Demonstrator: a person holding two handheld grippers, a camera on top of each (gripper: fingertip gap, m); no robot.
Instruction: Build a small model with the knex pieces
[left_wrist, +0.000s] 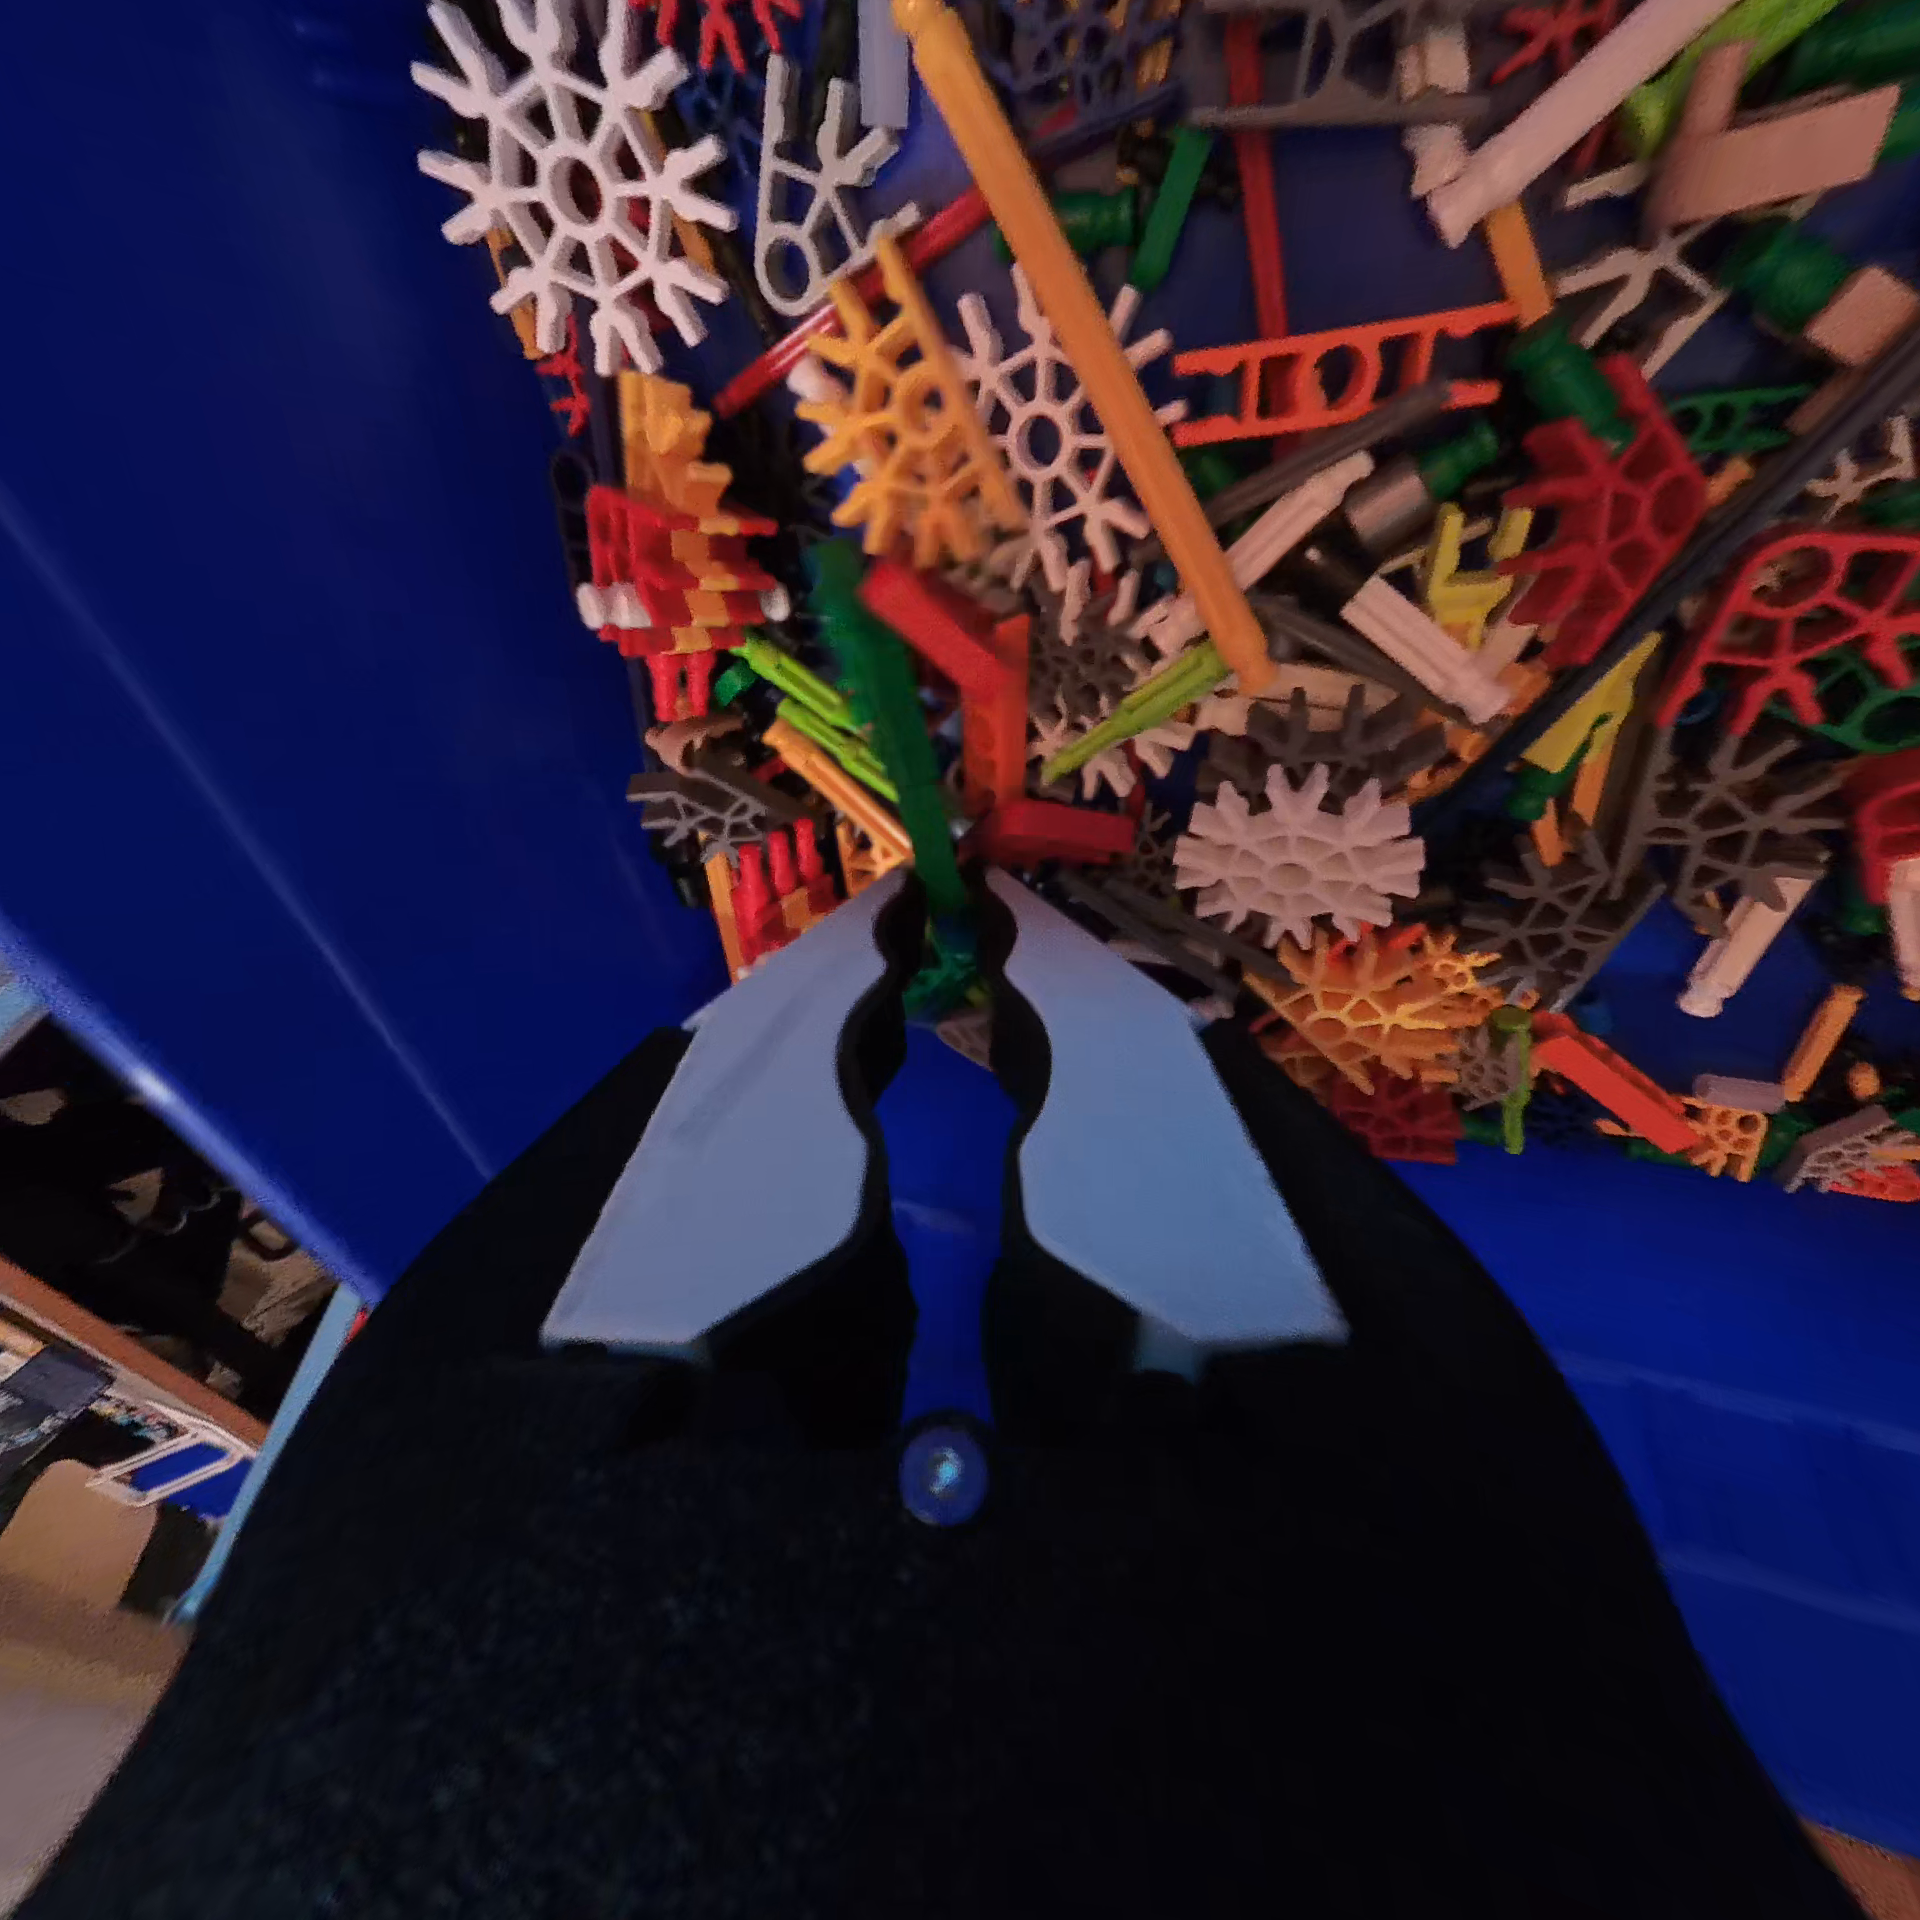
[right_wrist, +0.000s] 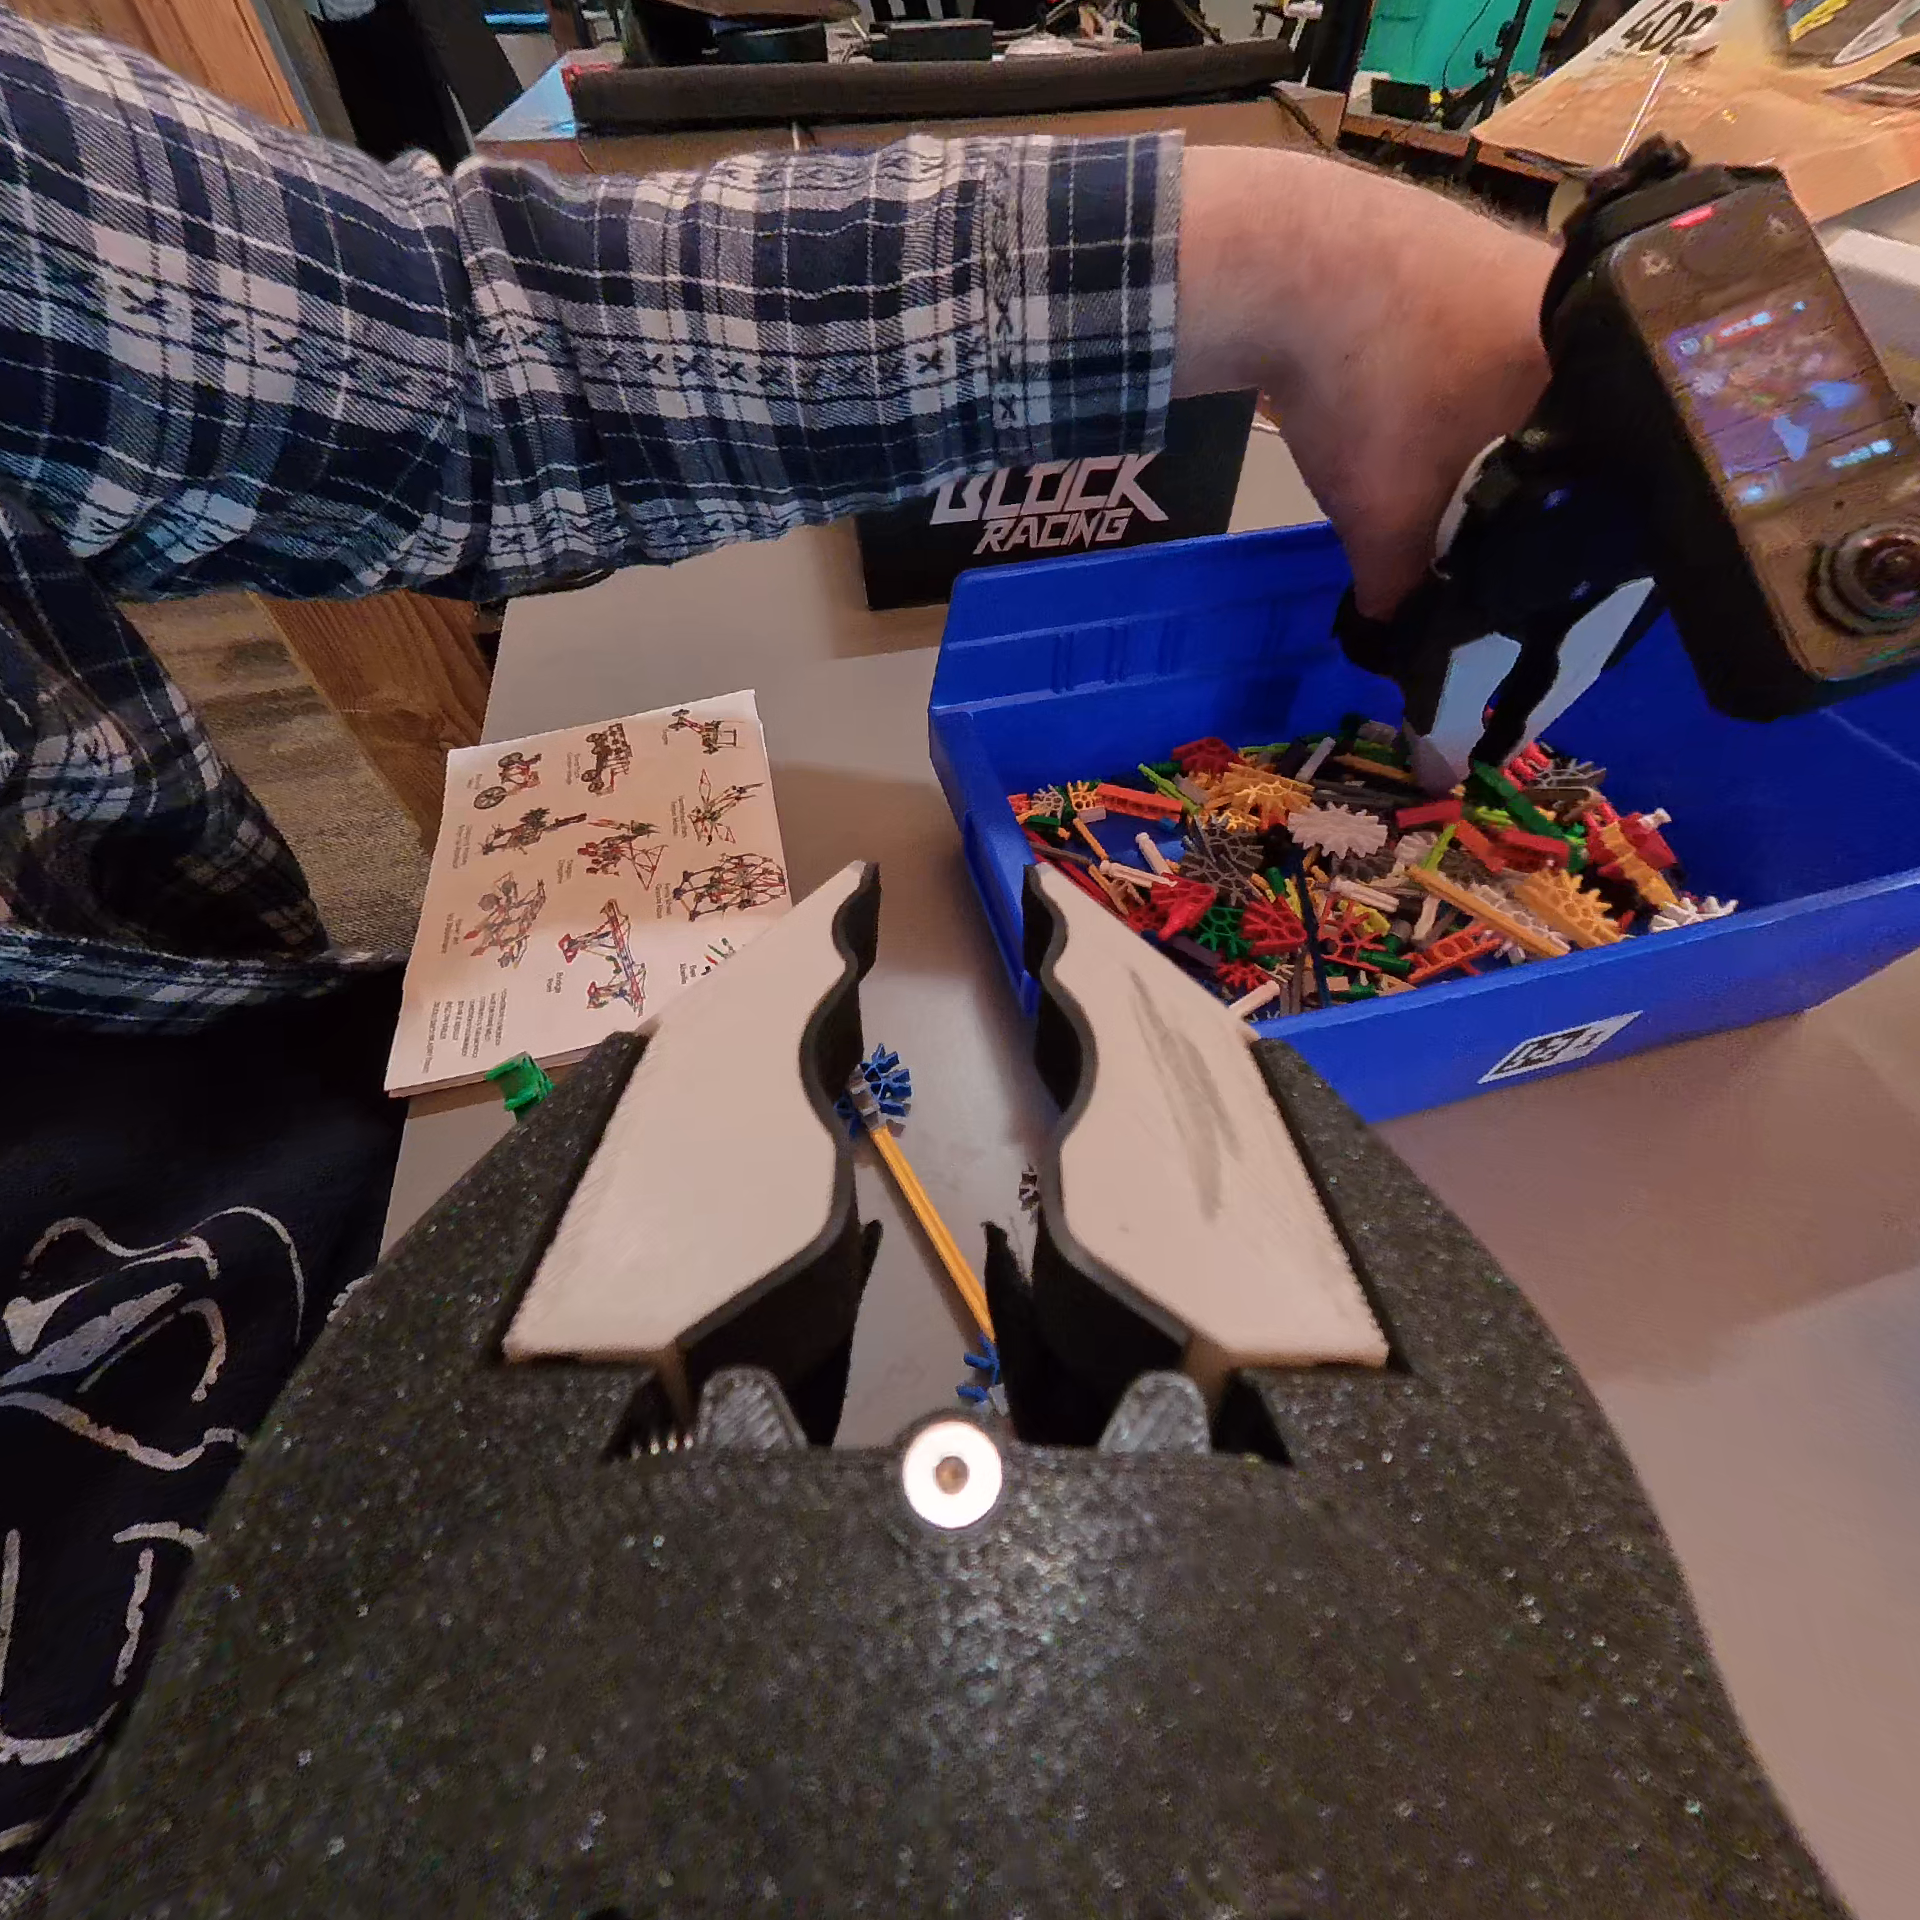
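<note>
1. Left tongs (left_wrist: 945, 902) are down inside the blue bin (left_wrist: 260, 520), tips right in the pile (left_wrist: 1299, 623) of plastic rods and connectors.
2. They're drawn narrow around a green rod (left_wrist: 891, 717). It runs straight into the gap, and the dark pads look pressed on it from both sides.
3. Close by: a red bent piece (left_wrist: 966, 665) just to the right of the rod, a white snowflake connector (left_wrist: 1299, 857) further right, and a long orange rod (left_wrist: 1091, 343) slanting over the heap.
4. Right tongs (right_wrist: 951, 894) hang over the table (right_wrist: 1610, 1299) beside the bin, spread wide, nothing between them.
5. Under that gap lies a yellow rod (right_wrist: 930, 1236), with a blue connector (right_wrist: 881, 1086) on its far end. It's on the table and the fingers look clear of it.
6. Left of that sits a booklet (right_wrist: 592, 883) of model drawings, with a small green piece (right_wrist: 520, 1081) at its near edge. A black box (right_wrist: 1060, 499) stands behind the bin.
7. A plaid sleeve (right_wrist: 623, 312) crosses the right view to the hand on the left tool.
8. Hard to make out:
   - The green rod's lower end is buried between the tips.
   - The left view is smeared with blur.
   - The yellow rod's near end vanishes behind the right finger, with just a scrap of blue showing.
   - The bin's far right side is cut off.
</note>
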